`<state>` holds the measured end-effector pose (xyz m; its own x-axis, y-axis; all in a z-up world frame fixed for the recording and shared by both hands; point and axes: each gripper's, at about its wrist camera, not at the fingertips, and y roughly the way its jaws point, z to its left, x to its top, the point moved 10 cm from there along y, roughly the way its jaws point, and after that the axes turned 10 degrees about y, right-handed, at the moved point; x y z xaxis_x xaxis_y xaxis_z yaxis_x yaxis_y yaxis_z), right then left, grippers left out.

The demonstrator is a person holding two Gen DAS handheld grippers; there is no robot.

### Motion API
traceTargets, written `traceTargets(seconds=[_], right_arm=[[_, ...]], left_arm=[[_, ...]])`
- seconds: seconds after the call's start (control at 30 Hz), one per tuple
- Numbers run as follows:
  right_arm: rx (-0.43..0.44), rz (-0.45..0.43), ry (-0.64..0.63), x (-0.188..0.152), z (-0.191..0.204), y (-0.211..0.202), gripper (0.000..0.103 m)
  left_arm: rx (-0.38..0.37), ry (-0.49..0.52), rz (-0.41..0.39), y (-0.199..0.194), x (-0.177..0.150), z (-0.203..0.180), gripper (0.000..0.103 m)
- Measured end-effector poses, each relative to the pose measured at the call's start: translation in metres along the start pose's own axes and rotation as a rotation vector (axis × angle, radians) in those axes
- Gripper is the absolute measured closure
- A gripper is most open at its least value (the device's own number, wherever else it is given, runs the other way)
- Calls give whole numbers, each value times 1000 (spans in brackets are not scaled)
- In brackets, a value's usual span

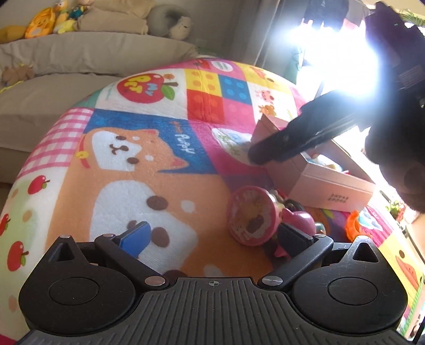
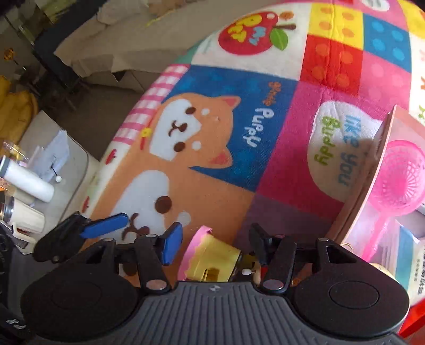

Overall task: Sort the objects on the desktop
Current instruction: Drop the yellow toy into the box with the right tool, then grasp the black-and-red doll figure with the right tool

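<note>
Fleecy cartoon-puppy blanket (image 1: 148,164) covers the bench. Left claw (image 1: 212,236) spread wide, gripping nothing, the round pink toy clock (image 1: 251,215) lying just ahead by its right finger. Right claw (image 2: 215,244) released over a yellow-pink toy (image 2: 212,258). Pink cardboard box (image 2: 372,169) holds a pink mesh strainer (image 2: 398,180). Beige sofa (image 1: 66,69) behind.

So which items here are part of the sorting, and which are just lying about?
Job: pink round toy, yellow cup toy, pink box, pink strainer, left gripper, right gripper, both open.

Lying about: plush toys, white bottle, sofa.
</note>
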<state>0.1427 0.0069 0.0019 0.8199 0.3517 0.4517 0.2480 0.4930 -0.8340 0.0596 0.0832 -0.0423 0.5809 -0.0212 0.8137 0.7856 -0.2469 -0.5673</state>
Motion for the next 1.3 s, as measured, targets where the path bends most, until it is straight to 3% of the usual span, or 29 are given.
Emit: traceTargets(seconds=[0.13, 0.3, 0.37, 0.43, 0.7, 0.77, 0.8, 0.9, 1.13, 1.3], right_arm=[[-102, -245, -63, -12, -15, -63, 35], [-202, -360, -9, -44, -57, -92, 35], [-177, -357, 52, -58, -69, -90, 40], [-115, -319, 109, -68, -73, -76, 58], [-5, -273, 180, -58, -62, -8, 60], [-19, -250, 205, -59, -64, 5, 72], [-9, -251, 214, -61, -65, 6, 72], [-6, -272, 214, -71, -68, -8, 73], [-100, -372, 279, -117, -113, -72, 73], [-90, -364, 288, -149, -128, -93, 73]], left_arm=[[-50, 54, 12, 0, 0, -26, 0], [-39, 156, 43, 9, 1, -58, 0], [-14, 206, 66, 13, -4, -68, 0], [2, 235, 92, 14, -10, -74, 0], [35, 254, 150, 1, -22, -81, 0], [35, 261, 150, -1, -20, -84, 0], [32, 266, 148, -2, -20, -87, 0], [19, 283, 146, 0, -19, -95, 0], [17, 321, 105, 12, -8, -108, 0], [30, 335, 100, 32, 2, -111, 0]])
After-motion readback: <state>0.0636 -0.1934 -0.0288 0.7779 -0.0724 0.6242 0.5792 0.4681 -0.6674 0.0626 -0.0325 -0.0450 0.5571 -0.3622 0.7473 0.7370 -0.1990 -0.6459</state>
